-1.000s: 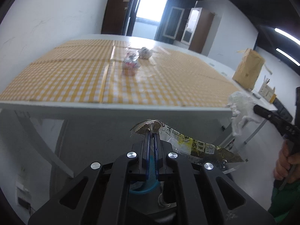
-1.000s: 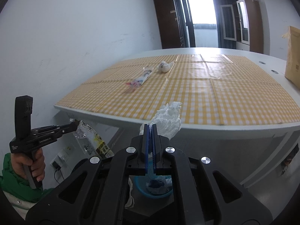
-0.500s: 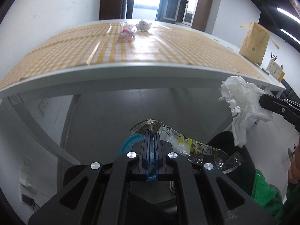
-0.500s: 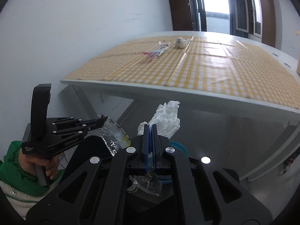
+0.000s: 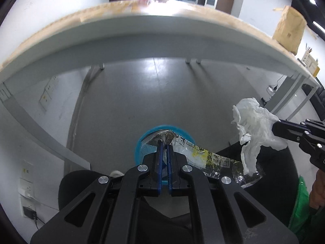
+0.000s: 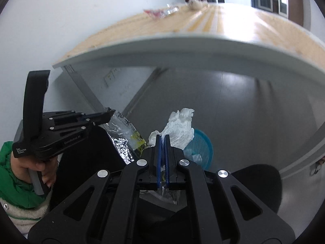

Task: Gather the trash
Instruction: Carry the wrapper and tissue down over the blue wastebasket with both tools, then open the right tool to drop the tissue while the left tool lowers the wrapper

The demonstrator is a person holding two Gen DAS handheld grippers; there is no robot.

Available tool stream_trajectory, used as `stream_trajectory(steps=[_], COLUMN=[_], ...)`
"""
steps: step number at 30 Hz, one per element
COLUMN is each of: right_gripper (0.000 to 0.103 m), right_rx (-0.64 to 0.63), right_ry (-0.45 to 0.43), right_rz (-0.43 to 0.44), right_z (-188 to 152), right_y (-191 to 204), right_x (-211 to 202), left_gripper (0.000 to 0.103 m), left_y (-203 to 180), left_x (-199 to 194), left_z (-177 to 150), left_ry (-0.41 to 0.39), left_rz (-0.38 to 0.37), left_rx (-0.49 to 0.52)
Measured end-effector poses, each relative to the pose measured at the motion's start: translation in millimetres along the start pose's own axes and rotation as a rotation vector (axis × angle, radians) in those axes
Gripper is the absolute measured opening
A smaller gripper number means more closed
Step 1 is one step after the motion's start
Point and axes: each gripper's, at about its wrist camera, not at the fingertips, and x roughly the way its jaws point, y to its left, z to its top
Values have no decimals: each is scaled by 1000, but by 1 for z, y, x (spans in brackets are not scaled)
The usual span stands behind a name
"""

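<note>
My left gripper (image 5: 164, 142) is shut on a clear and yellow plastic wrapper (image 5: 205, 156), which trails off to the right. It hangs above a blue bin (image 5: 140, 146) on the floor below the table edge. My right gripper (image 6: 161, 137) is shut on a crumpled white tissue (image 6: 179, 126), also held above the blue bin (image 6: 203, 144). The tissue (image 5: 254, 128) and right gripper (image 5: 278, 126) show at the right of the left wrist view. The left gripper (image 6: 108, 114) and wrapper (image 6: 124, 134) show at the left of the right wrist view.
The white table edge (image 5: 152, 32) with a yellow checked cloth is above both grippers. A pink wrapper (image 6: 157, 12) and a crumpled paper ball (image 6: 196, 2) lie on it. A brown paper bag (image 5: 288, 32) stands at its right. Table legs (image 5: 81, 101) stand at the left.
Both grippers have dropped from table height to below the table edge and tilted down at the floor. The blue bin has come into view under them. Both still hold their trash.
</note>
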Motion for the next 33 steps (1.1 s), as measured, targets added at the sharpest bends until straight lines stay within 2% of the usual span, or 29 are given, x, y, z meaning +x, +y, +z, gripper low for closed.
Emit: stream_trajectory(steps=[2, 9, 17, 27, 33], right_gripper=[2, 2, 2, 2, 2], right_rx=[5, 22, 53, 101, 118], right_ry=[23, 111, 185, 251, 286], right_rz=[0, 1, -26, -64, -77], right_z=[-4, -11, -15, -14, -15], right_y=[-5, -21, -33, -55, -55], right_x=[13, 58, 104, 154, 182], left_gripper=[3, 3, 3, 3, 3], left_y=[5, 14, 20, 28, 31], left_x=[8, 43, 114, 163, 195], left_z=[-1, -4, -8, 5, 11], left_ry=[29, 90, 233, 255, 284], left_rz=[-34, 4, 37, 94, 124], left_rx=[-28, -36, -42, -86, -100])
